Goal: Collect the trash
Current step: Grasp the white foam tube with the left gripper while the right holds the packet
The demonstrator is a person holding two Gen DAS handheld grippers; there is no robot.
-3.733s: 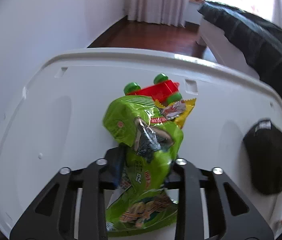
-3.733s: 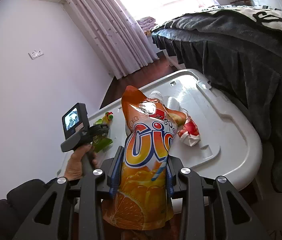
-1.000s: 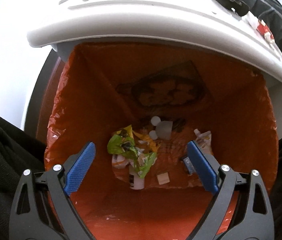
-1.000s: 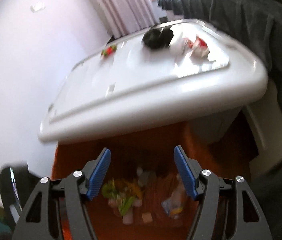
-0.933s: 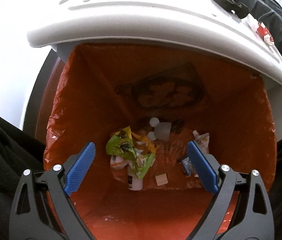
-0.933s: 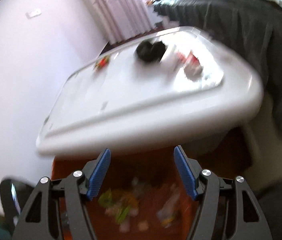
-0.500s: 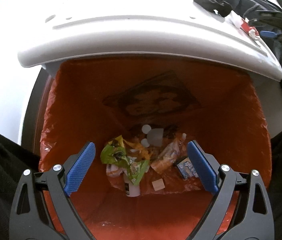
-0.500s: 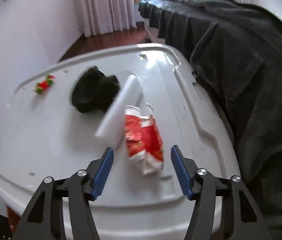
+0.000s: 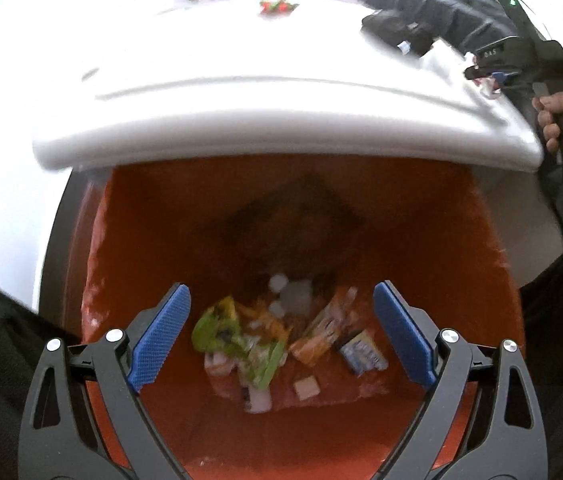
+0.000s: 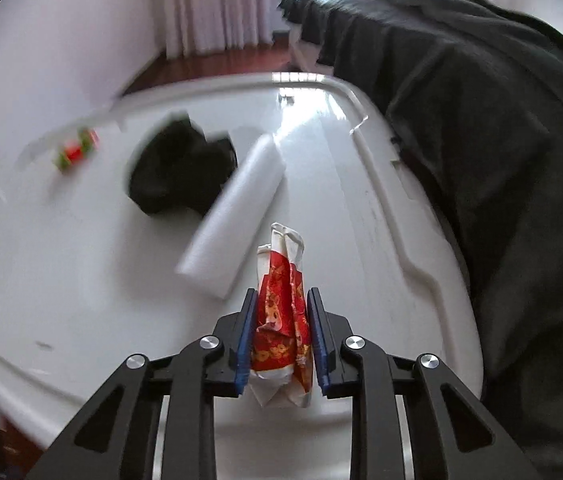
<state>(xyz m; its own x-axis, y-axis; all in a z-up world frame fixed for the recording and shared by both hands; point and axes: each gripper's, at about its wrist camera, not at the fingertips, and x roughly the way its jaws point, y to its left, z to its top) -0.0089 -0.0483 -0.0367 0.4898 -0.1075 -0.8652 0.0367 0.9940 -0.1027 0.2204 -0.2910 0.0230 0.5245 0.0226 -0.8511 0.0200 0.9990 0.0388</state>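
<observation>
Your right hand-held gripper [image 10: 281,340] has just been closing and its blue pads now clamp the crumpled red-and-white wrapper [image 10: 281,304], which stands up between them on the white lid [image 10: 81,280] that serves as your counter. Just beside the wrapper lies a white roll [image 10: 237,216], touching a black cloth item [image 10: 179,172] behind it; a small red-and-green toy [image 10: 77,150] sits well apart near the lid's far left edge. A bed under a dark blanket [image 10: 501,120] runs along the lid's right side, and beyond lie a wooden floor [image 10: 217,62], pale curtains [image 10: 209,4] and a white wall [image 10: 61,40].

Your left hand-held gripper [image 9: 281,340] hangs with its jaws wide apart and nothing between them, over the orange bin bag [image 9: 421,240] below the lid's near edge. Wrappers [image 9: 237,340] and scraps lie at the bag's bottom.
</observation>
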